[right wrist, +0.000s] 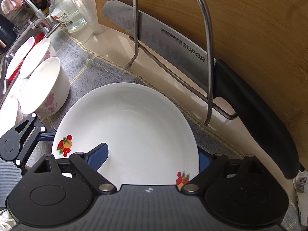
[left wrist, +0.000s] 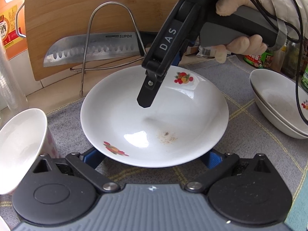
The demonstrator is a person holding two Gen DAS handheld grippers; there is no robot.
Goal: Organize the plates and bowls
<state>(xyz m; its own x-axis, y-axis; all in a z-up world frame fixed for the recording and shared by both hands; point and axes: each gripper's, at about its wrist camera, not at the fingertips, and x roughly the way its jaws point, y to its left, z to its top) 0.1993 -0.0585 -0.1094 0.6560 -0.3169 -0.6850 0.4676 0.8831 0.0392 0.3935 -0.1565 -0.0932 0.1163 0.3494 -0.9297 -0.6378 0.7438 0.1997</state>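
A white plate with fruit decals [left wrist: 154, 115] rests on the grey mat [left wrist: 240, 140]; it also shows in the right wrist view [right wrist: 130, 134]. My left gripper [left wrist: 152, 159] is open, its blue pads spread under the plate's near rim. My right gripper [right wrist: 152, 159] straddles the plate's rim, one finger [right wrist: 98, 156] over the inside, the other outside; it appears from above in the left wrist view [left wrist: 146, 98]. I cannot tell if it clamps the plate. A stack of white plates [left wrist: 279, 105] sits at the right. White floral bowls [right wrist: 46, 88] stand at the left.
A wire rack [left wrist: 107, 44] holds a cleaver [left wrist: 92, 50] against a wooden cutting board [left wrist: 86, 9] behind the plate. A bowl [left wrist: 21, 144] stands at the near left. Jars and bottles [left wrist: 269, 57] line the back right. A sink and faucet [right wrist: 28, 7] lie far left.
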